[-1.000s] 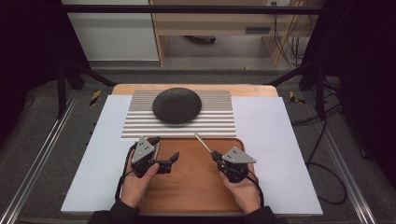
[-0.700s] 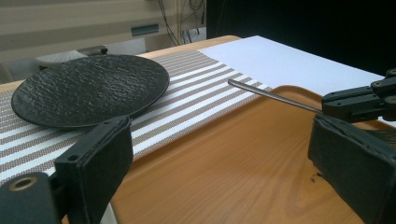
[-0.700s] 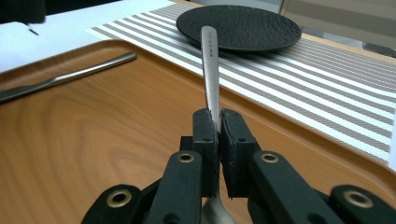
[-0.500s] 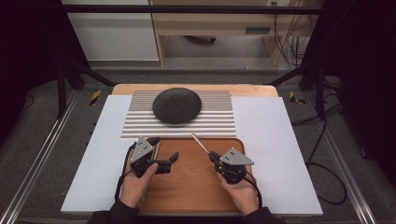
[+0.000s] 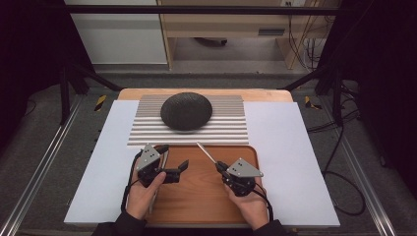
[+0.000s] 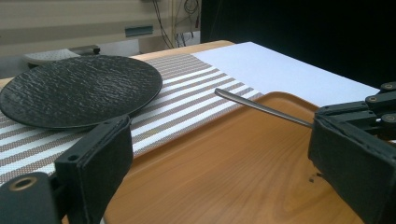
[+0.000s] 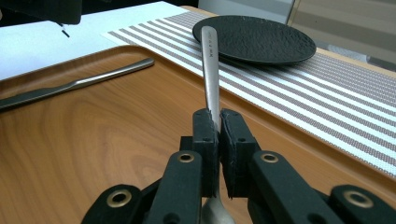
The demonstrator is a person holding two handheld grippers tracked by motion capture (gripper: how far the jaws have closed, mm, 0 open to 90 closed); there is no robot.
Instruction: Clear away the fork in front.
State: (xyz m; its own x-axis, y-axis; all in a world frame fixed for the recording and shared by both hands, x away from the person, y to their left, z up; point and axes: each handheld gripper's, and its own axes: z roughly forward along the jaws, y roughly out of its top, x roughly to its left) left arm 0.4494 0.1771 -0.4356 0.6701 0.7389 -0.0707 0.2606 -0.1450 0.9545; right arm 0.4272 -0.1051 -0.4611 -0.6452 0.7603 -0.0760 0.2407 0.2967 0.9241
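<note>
**Utensil Handling: Grip Point and Position**

While the right gripper (image 7: 218, 122) stays clamped on the slim polished steel utensil (image 7: 209, 65) above the brown wooden tray (image 5: 196, 196), its handle aims at the black textured plate (image 5: 186, 110). Stiff, light, slippery: grip mid-shaft. Left gripper (image 6: 224, 154) jaws apart

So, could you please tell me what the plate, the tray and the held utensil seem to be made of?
Plate: probably matte black stoneware, judging by its pebbled surface.
Tray: wood or wood-look laminate, with visible grain and a soft sheen.
Utensil: looks like brushed stainless steel, silvery with dull reflections.
</note>
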